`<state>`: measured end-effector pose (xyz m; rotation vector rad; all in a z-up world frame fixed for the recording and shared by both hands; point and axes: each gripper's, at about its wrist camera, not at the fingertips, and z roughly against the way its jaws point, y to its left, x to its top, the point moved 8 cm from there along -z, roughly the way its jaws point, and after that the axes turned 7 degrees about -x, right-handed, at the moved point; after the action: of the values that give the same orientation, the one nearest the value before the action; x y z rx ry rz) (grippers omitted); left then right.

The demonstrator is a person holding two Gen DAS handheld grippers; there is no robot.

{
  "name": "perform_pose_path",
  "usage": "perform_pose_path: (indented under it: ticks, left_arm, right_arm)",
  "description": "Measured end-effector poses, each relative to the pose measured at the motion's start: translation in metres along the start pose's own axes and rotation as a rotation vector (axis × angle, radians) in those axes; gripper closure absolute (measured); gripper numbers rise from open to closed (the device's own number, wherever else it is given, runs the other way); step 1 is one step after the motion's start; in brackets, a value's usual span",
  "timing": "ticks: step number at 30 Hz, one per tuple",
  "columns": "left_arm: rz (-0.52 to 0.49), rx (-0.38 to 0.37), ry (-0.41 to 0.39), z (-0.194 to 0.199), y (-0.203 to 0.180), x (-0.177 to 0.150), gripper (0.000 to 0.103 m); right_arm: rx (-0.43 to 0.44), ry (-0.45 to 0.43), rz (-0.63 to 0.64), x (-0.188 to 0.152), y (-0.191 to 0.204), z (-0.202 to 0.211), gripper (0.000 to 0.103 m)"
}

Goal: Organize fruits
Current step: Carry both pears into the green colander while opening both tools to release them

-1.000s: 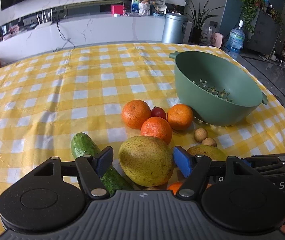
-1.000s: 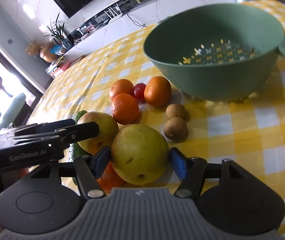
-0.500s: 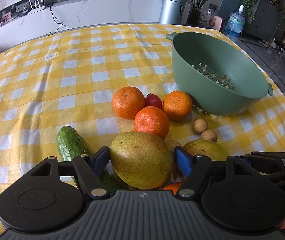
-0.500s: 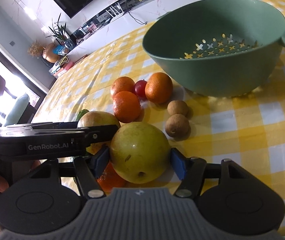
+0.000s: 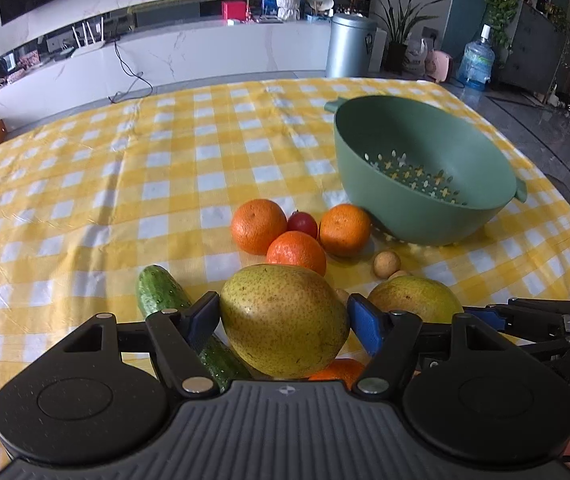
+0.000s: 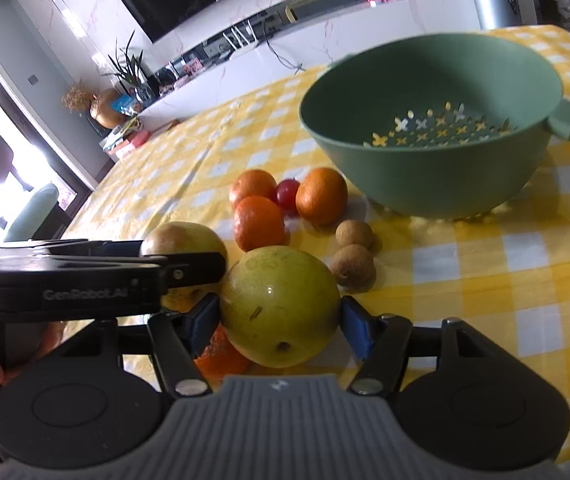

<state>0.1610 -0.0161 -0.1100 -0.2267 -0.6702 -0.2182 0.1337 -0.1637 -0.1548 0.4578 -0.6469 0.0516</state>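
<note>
Now each pear (image 5: 283, 320) (image 6: 279, 306) sits gripped between its fingers.

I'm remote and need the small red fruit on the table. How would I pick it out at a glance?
Find the green colander on the yellow checked tablecloth. Just beside its base three oranges cluster, and the small red fruit sits wedged among them. It is the only red piece, far smaller than the oranges.

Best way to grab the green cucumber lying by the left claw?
Grip the bumpy green cucumber across its narrow middle, coming from above. It lies flat on the yellow checked tablecloth, long and slim, its near end hidden under the speckled yellow-green pear and the left claw.
</note>
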Motion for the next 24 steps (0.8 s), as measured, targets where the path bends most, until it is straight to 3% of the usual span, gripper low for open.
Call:
perform_pose_path:
  ticks: [4, 12, 18, 24]
  left_arm:
    - [-0.003, -0.008, -0.033, 0.018, -0.008, 0.008, 0.023]
    - [-0.017, -0.095, -0.081, 0.036, -0.036, 0.049, 0.023]
    - [-0.039, -0.136, -0.092, 0.016, -0.060, 0.084, 0.023]
    - [-0.042, -0.194, -0.034, -0.020, -0.079, 0.107, 0.023]
  right_arm:
    - [-0.012, -0.038, 0.000, 0.004, -0.003, 0.016, 0.040]
    - [-0.072, -0.156, 0.080, 0.035, -0.012, 0.062, 0.040]
    - [-0.167, -0.181, 0.184, 0.076, -0.036, 0.077, 0.040]
    - [-0.225, -0.144, 0.274, 0.114, -0.063, 0.060, 0.040]
